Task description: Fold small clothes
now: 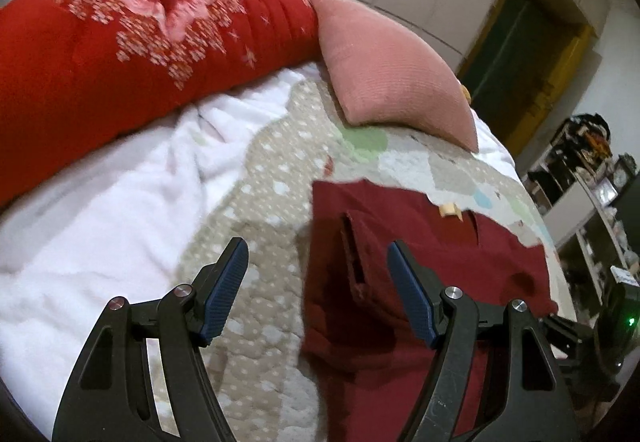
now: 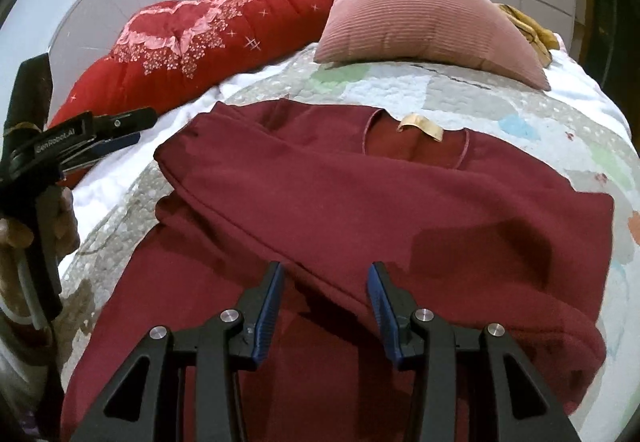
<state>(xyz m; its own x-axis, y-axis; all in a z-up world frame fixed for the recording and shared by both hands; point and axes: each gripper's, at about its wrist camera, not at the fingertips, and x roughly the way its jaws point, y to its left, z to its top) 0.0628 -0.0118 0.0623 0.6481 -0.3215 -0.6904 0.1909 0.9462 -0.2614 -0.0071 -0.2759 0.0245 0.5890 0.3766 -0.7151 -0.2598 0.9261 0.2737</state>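
Left wrist view. Left gripper (image 1: 318,256): jaws spread wide, nothing between the pads, holding nothing. Maroon garment (image 1: 420,266): lies on the patterned quilt (image 1: 272,178), ahead of and under the right-hand finger (image 1: 412,298); its left edge runs up between the two fingers. Cream neck label (image 1: 450,211): at the garment's far edge, beyond the right-hand finger. Pink cushion (image 1: 384,70): well ahead, on the quilt. Red bolster (image 1: 120,42): ahead and to the left, beside the cushion. White blanket (image 1: 100,202): left of the gripper.

Right wrist view. Right gripper (image 2: 326,276): jaws partly apart, pads not pressing on anything, gripping nothing. Maroon garment (image 2: 360,194): directly beneath and ahead of the fingertips, a sleeve folded diagonally across its front; neck label (image 2: 420,126) at the far side. Pink cushion (image 2: 420,18) and red bolster (image 2: 192,42): beyond the garment. Left gripper (image 2: 116,134): to the left, over the blanket, held by a hand (image 2: 60,226).
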